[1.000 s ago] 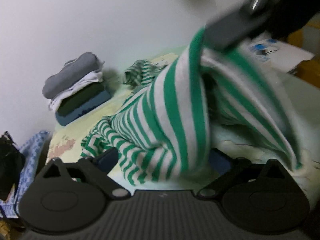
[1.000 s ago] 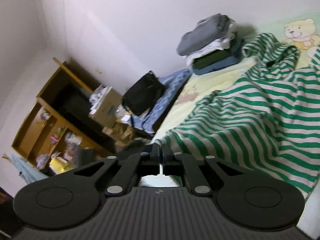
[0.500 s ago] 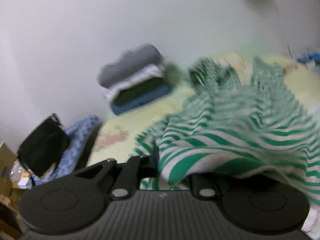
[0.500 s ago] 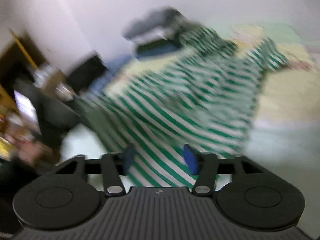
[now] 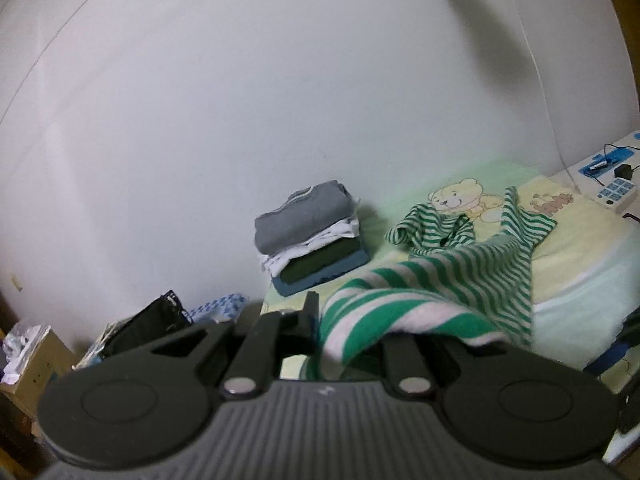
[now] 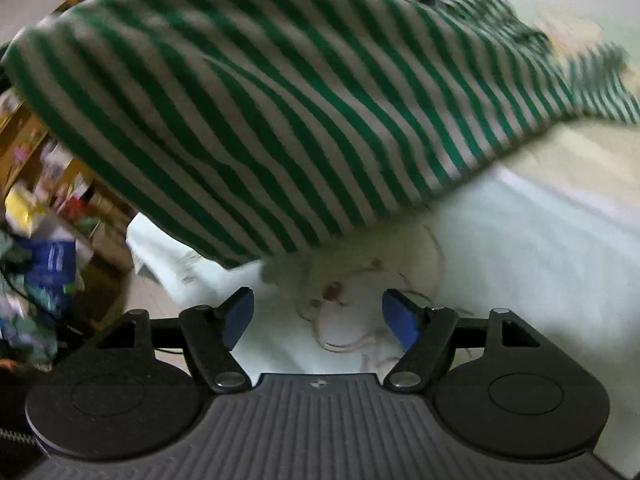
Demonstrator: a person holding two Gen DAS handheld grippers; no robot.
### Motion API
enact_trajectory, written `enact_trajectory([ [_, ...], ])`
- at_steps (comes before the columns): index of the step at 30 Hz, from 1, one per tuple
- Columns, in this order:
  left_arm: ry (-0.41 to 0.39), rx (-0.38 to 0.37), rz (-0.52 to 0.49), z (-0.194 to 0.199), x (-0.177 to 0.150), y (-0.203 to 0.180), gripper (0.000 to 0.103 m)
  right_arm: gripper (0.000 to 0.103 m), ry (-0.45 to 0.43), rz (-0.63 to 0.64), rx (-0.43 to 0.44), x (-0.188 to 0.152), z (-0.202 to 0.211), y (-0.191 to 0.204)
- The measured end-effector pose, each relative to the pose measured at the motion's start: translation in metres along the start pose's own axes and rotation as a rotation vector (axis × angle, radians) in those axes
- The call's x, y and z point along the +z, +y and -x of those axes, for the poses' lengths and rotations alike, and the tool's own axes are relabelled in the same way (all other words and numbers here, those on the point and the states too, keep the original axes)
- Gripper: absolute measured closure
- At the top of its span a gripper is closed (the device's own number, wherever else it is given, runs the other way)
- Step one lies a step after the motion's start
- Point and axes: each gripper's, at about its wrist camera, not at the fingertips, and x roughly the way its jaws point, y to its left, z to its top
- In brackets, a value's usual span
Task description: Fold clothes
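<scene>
On the bed, seen from the left wrist camera, the green-and-white striped shirt [image 5: 452, 276] runs from its collar end near the teddy-bear print [image 5: 460, 200] on the yellow sheet [image 5: 568, 248] down to the left gripper [image 5: 340, 332], which is clamped on a bunched fold of the hem; the cloth spills over the right-hand finger, so the pads themselves are hidden. Its jaws have just been closing, with that fold between them. Against the white wall [image 5: 280, 80] stands a stack of folded clothes [image 5: 308, 236], grey on top, then white, dark green and blue. 1 black bag [image 5: 148, 320] sits beside the bed.

From the right wrist camera, blurred, the same shirt [image 6: 280, 100] hangs raised across the upper frame, well above the right gripper [image 6: 318, 316]. Its blue pads [image 6: 400, 320] stand wide apart with nothing between them, only pale bedding [image 6: 520, 260] below; these jaws have just been opening.

Risk, as I judge it: with only 1 grip on a bunched edge, the shirt could sag, twist or slip out as it is lifted, leaving a crooked fold. The free gripper might also pinch the sheet along with the shirt if it closes too low.
</scene>
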Motion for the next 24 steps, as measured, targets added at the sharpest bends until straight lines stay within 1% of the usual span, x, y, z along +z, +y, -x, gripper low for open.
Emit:
enact_trajectory([
  [2, 0.025, 0.004, 0.016, -0.007, 0.001, 0.000, 0.088, 0.028, -0.012, 0.072, 0.020, 0.002, -0.002, 0.017],
  [3, 0.035, -0.002, 0.029, -0.009, 0.002, 0.000, 0.088, 0.028, -0.024, 0.120, 0.012, 0.004, -0.005, 0.028],
  [7, 0.037, -0.020, 0.056, -0.017, 0.010, -0.002, 0.087, 0.028, -0.117, 0.247, -0.057, 0.010, -0.018, 0.066],
  [9, 0.030, -0.023, 0.056, -0.021, 0.013, -0.003, 0.087, 0.028, -0.159, 0.218, -0.067, 0.016, -0.028, 0.072],
  [10, 0.025, -0.026, 0.056, -0.020, 0.014, -0.003, 0.087, 0.028, -0.161, 0.200, -0.090, 0.019, -0.035, 0.072],
  [12, 0.010, -0.034, 0.054, -0.012, 0.015, 0.001, 0.085, 0.029, -0.158, 0.186, -0.185, 0.023, -0.046, 0.070],
  [13, 0.000, -0.033, 0.051, -0.010, 0.015, 0.004, 0.084, 0.033, -0.160, 0.182, -0.234, 0.023, -0.049, 0.069],
  [14, -0.008, -0.034, 0.049, -0.009, 0.014, 0.007, 0.083, 0.039, -0.165, 0.174, -0.275, 0.023, -0.051, 0.066],
  [15, -0.018, -0.040, 0.048, -0.008, 0.013, 0.012, 0.083, 0.064, -0.179, 0.147, -0.292, 0.022, -0.049, 0.059],
  [16, -0.028, -0.046, 0.048, -0.007, 0.013, 0.016, 0.083, 0.093, -0.187, 0.106, -0.303, 0.023, -0.045, 0.052],
  [17, -0.038, -0.053, 0.044, -0.006, 0.012, 0.021, 0.081, 0.098, -0.197, 0.063, -0.315, 0.024, -0.040, 0.044],
  [18, -0.046, -0.057, 0.039, -0.007, 0.011, 0.026, 0.081, 0.099, -0.211, 0.013, -0.331, 0.026, -0.035, 0.038],
  [19, -0.048, -0.060, 0.032, -0.008, 0.011, 0.031, 0.080, 0.098, -0.222, -0.033, -0.336, 0.027, -0.028, 0.032],
  [20, -0.050, -0.066, 0.027, -0.010, 0.010, 0.035, 0.080, 0.095, -0.222, -0.068, -0.307, 0.027, -0.021, 0.030],
  [21, -0.050, -0.076, 0.024, -0.014, 0.010, 0.038, 0.080, 0.088, -0.221, -0.095, -0.278, 0.026, -0.013, 0.029],
  [22, -0.050, -0.086, 0.021, -0.018, 0.009, 0.041, 0.080, 0.068, -0.214, -0.093, -0.246, 0.024, -0.006, 0.035],
  [23, -0.049, -0.096, 0.017, -0.023, 0.008, 0.043, 0.080, 0.054, -0.211, -0.082, -0.227, 0.020, 0.000, 0.042],
  [24, -0.043, -0.104, 0.010, -0.029, 0.009, 0.042, 0.080, 0.027, -0.221, -0.037, -0.253, 0.016, 0.005, 0.053],
])
